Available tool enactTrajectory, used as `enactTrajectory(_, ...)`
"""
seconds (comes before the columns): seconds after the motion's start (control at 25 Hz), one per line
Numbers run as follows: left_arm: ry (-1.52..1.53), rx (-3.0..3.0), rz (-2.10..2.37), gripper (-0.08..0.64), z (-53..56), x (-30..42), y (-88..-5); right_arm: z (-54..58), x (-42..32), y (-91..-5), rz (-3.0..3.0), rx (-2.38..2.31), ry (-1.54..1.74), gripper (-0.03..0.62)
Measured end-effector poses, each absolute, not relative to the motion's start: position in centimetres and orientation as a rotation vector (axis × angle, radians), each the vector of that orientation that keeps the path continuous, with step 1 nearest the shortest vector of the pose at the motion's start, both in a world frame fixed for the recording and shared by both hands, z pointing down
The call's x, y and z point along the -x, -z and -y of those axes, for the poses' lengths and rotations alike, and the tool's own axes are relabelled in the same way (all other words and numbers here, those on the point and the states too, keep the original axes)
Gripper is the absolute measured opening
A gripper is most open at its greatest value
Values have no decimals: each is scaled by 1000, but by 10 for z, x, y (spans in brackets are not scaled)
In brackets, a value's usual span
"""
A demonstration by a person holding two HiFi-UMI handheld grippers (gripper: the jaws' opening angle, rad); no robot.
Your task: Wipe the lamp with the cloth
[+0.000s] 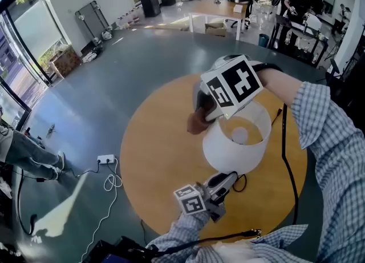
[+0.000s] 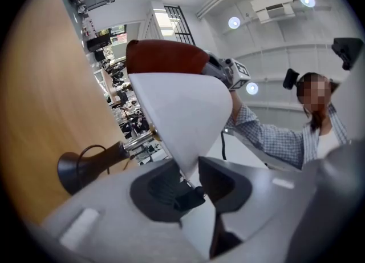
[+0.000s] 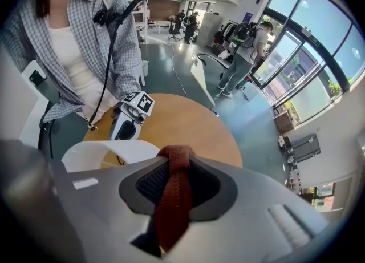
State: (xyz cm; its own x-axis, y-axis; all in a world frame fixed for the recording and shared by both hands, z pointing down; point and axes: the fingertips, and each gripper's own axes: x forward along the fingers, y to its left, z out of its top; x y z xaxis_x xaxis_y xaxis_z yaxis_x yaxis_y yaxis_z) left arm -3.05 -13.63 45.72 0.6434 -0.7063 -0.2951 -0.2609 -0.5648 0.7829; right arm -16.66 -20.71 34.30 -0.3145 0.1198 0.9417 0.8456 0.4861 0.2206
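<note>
- Head view: my left gripper [image 1: 230, 177] has its jaws closed partway on the near rim of the lamp shade [image 1: 228, 154], thin white wall pinched between the pads; I judge that is there to brace the shade so it cannot swing under a wipe
- My right gripper [image 1: 201, 118] points steeply down at the far rim of the shade, the rust-red cloth [image 1: 197, 124] bunched at its tip; the cloth looks to be at the shade's outer edge, though I cannot tell from here whether it is pressing
- Under the shade, the round wooden table [image 1: 154, 159]; a black cable [image 1: 287, 159] trails off beside the shade
- Left gripper view: the rim runs straight between my pads, jaws narrowed onto it; the cloth rides along the shade's far edge, opposite my grip; below the shade, the dark lamp base [image 2: 80, 170] shows, so the lamp looks tilted over and needs the hold
- Right gripper view: jaws clamped on a thick fold of the cloth [image 3: 174, 196], narrow gap filled by fabric; the fold stands proud of the pads, so cloth and not plastic meets the shade; the shade's open rim [image 3: 102, 152] lies just beyond the tip
- My read: wiping is under way, with much of the shade's surface left to cover
</note>
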Motion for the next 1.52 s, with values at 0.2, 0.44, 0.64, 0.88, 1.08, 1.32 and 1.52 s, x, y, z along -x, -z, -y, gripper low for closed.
enactTrajectory(0.2,763,-2111,746,104,141,31,-457,173,159,-333,1706,851,1045,86)
enactTrajectory(0.44,756,-2093,755,106,145,31,-456,128,141,-319,1779,843,1075,86)
enactTrajectory(0.64,751,-2099,745,106,144,35,-462,106,123,-323,1868,762,1063,86)
enactTrajectory(0.88,733,-2101,751,106,140,34,-459,100,85,-325,2040,589,962,86)
enactTrajectory(1.08,742,-2101,749,106,142,31,-459,105,54,-331,2158,443,863,86)
enactTrajectory(1.32,741,-2096,752,106,142,27,-460,115,13,-365,2238,279,706,86)
enactTrajectory(1.52,737,-2102,746,107,142,27,-460,122,-12,-389,2367,68,553,86)
